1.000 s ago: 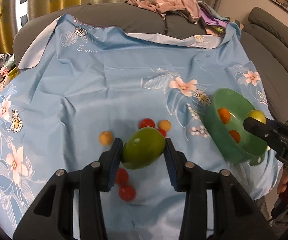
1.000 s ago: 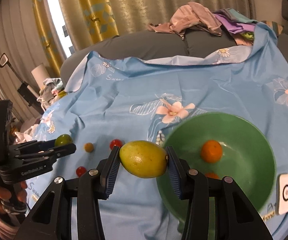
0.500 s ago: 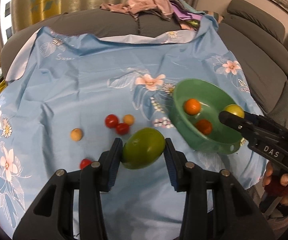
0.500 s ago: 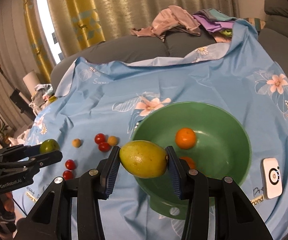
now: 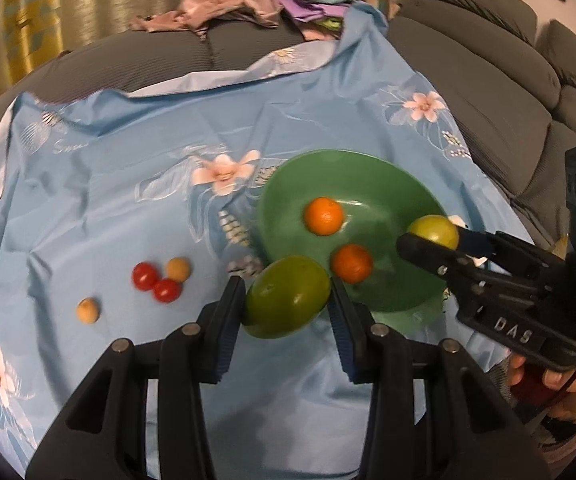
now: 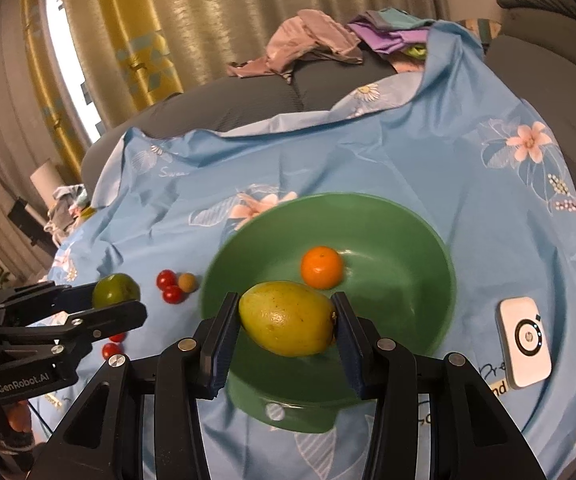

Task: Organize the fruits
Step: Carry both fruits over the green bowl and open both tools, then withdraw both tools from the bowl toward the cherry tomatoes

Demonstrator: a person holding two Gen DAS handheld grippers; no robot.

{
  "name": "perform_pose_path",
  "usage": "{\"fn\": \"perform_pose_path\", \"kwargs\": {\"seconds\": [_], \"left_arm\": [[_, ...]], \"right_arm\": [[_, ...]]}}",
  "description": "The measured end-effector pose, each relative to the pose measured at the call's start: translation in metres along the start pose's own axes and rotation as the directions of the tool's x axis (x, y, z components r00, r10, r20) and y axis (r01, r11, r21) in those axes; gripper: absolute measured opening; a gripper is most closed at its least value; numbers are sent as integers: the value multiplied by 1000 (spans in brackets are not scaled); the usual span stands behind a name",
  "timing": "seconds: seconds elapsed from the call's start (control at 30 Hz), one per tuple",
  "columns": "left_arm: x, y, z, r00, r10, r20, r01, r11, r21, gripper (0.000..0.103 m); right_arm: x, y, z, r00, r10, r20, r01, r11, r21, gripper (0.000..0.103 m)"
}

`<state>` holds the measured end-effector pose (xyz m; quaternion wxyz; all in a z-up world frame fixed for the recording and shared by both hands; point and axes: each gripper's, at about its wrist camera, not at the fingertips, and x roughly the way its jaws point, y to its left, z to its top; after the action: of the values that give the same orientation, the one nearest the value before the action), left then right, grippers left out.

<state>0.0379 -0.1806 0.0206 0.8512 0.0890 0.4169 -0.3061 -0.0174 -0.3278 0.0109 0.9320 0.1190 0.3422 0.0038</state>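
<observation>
In the right wrist view the yellow-green fruit (image 6: 288, 322) covers the lower part of the green bowl (image 6: 399, 240), so only one orange (image 6: 322, 267) shows there. The left wrist view shows a second orange (image 5: 351, 263) below the first. The bowl's near rim is blurred in both views. At the lower left of the right wrist view, two small red tomatoes (image 6: 111, 349) are partly hidden behind the left gripper (image 6: 116, 298). At the lower right of the left wrist view, a hand (image 5: 563, 396) is cut off by the frame edge and only its fingertips show around the handle.

Only the right wrist view shows the white device (image 6: 524, 342) lying on the blue floral cloth (image 6: 367, 160) just right of the bowl. Only the left wrist view shows the lone tan fruit (image 5: 88, 310) at the left. A cluster of two red tomatoes and a tan fruit (image 5: 162, 276) appears in both views, left of the bowl.

The left gripper points down at the cloth, its blue pads pinching a green fruit (image 5: 287, 297) at the bowl's lower left rim. The right gripper (image 6: 288, 320) points down over the bowl, and its pads clamp the yellow-green fruit above the bowl's near side. In the left wrist view it reaches in from the right, over the bowl's right side.
</observation>
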Motion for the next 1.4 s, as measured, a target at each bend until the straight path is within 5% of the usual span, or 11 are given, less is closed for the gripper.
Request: {"fn": "perform_pose_path", "kwargs": {"seconds": [0.4,1.03,1.17,1.4], "left_arm": [[41,-32,12,998,-13,-61,18,996,87,42],[63,-38,14,994,-4,-111,15,995,102,39],[60,-38,13,995,-11,-104,22,995,98,45],[48,-32,10,996,-28,-79,34,997,72,72]], "right_arm": [[7,-25,-6,999,-39,-18,40,998,40,48],[11,-33,-10,995,-89,-41,91,994,63,48],[11,-35,-10,994,-99,-49,103,992,75,48],[3,-38,-7,991,-124,-39,128,986,103,51]]}}
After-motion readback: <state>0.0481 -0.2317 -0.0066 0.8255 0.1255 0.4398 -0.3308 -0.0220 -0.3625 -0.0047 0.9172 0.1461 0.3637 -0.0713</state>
